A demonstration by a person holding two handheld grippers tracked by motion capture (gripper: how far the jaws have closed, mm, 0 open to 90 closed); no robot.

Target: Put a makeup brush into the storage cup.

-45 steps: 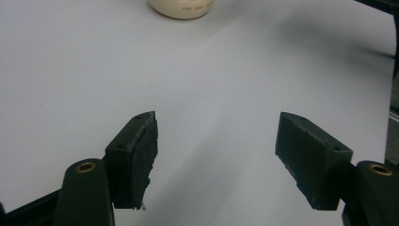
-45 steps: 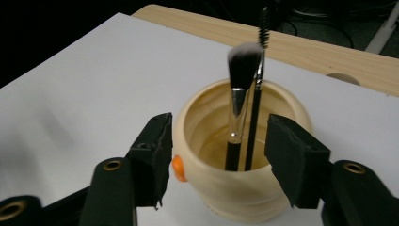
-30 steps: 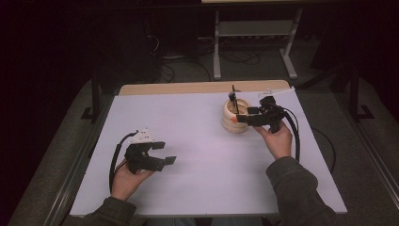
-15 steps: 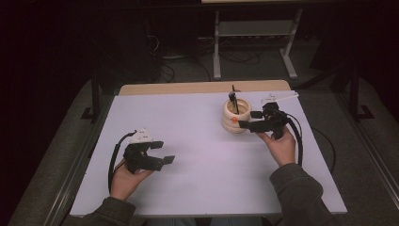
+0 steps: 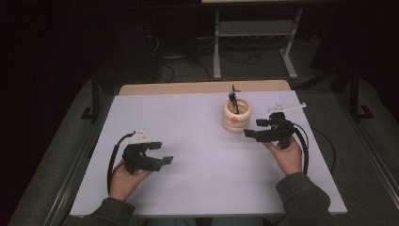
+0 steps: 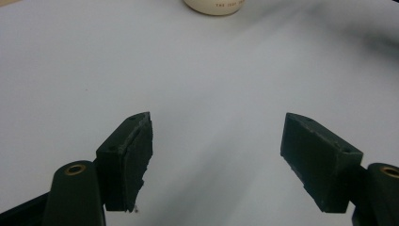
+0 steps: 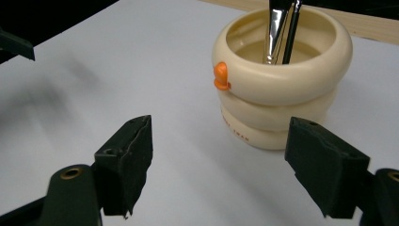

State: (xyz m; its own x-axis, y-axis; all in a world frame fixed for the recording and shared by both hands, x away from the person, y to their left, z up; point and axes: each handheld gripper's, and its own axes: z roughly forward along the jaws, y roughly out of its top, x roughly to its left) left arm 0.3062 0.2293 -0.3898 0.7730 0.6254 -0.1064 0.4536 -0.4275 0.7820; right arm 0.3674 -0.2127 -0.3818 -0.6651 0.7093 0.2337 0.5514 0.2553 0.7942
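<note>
The cream ringed pot (image 5: 236,116) stands upright on the far right part of the bench (image 5: 197,141), with two thin brushes (image 5: 233,100) standing in it, their handles rising nearly straight up and leaning a little toward the far edge. The right tool (image 5: 251,133) sits just beside the pot, on its near right side, with its jaws pointing left across the bench and standing apart with nothing between them. In the right gripper view the pot (image 7: 281,77) lies ahead and to the right of the gap between the jaws, near but not touching, and the brush ferrules (image 7: 281,29) stand up out of its mouth above jaw level. A small orange knob (image 7: 220,76) sticks out from the pot's rim on the side facing this tool.

The left tool (image 5: 160,157) rests low over the near left of the bench, well apart from the pot, its jaws also apart and empty; in the left gripper view the foot of the pot (image 6: 215,5) shows at the top edge, far ahead. So the right hand (image 5: 286,153) is the nearer one by a wide margin. It is held level with the wrist straight. To take a brush, I judge that it would need to rise and swing toward the pot's mouth.
</note>
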